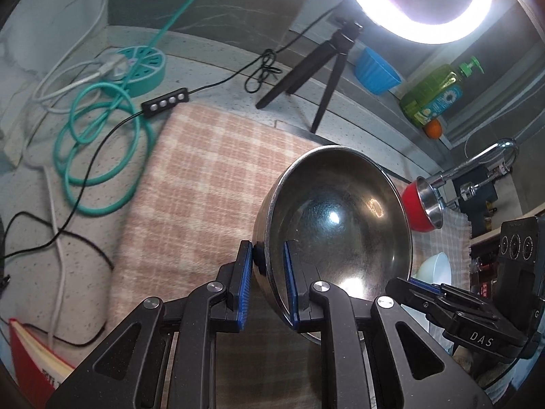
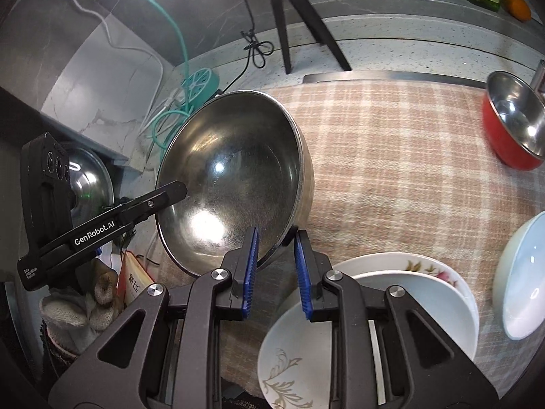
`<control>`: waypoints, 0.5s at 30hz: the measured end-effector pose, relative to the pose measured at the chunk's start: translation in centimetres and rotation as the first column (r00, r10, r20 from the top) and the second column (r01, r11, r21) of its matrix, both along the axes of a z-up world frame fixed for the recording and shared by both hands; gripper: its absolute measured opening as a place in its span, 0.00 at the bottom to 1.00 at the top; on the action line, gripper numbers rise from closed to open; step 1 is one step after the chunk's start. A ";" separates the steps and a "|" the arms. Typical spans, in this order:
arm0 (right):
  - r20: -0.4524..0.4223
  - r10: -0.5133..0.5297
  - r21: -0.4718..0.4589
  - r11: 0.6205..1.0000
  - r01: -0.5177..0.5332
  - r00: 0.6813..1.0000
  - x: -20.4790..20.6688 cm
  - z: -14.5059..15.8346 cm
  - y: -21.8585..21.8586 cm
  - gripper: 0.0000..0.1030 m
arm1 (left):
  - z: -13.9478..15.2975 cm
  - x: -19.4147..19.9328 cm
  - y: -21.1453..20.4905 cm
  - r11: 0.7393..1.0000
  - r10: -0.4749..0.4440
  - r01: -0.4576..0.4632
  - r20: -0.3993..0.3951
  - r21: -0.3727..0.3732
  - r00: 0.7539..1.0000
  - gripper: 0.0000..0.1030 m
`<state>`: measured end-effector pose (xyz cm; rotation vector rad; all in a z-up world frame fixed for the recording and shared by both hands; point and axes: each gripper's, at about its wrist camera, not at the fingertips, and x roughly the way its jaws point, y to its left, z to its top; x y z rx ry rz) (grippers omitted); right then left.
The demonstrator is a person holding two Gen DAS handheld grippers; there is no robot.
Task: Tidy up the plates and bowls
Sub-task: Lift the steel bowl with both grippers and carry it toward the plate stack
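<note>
- The left tongs [image 1: 269, 281] are clamped on the rim of the large round stainless-steel bowl [image 1: 340, 218]: one blue pad is inside the bowl, the other outside against the wall.
- The right tongs [image 2: 275, 266] are clamped on the opposite rim of the same steel bowl [image 2: 231, 177] in the same way, so both hold it tilted above the pink checked cloth [image 2: 402, 156].
- In the left wrist view the lower part of the bowl is hidden behind the tongs.
- Near the right tongs a stack of white plates with flower pattern [image 2: 408, 293] lies on the cloth, partly covered by the tongs and cut off at the bottom.
- A pale blue bowl [image 2: 521, 279] stands beside the plates, cut off by the edge of the picture.
- Further away a red bowl with steel inside [image 2: 514, 126] stands on the cloth.
- At the far end of the surface [image 1: 218, 54] a black tripod [image 1: 316, 68] stands; its top is lost in the glare of the ring light [image 1: 419, 0].
</note>
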<state>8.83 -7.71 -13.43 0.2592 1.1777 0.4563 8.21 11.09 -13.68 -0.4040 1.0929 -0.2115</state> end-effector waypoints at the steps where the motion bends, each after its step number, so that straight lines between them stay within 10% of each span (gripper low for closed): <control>1: -0.002 0.008 -0.001 1.000 -0.008 1.000 0.0 -0.1 0.4 0.22 | -0.1 -0.2 0.4 1.000 0.011 -0.011 -0.002 0.003 1.000 0.15; 15: -0.044 0.108 -0.008 0.994 -0.108 0.993 -0.3 -1.9 4.4 0.22 | -1.4 -3.3 4.2 0.996 0.090 -0.090 -0.040 -0.003 0.995 0.15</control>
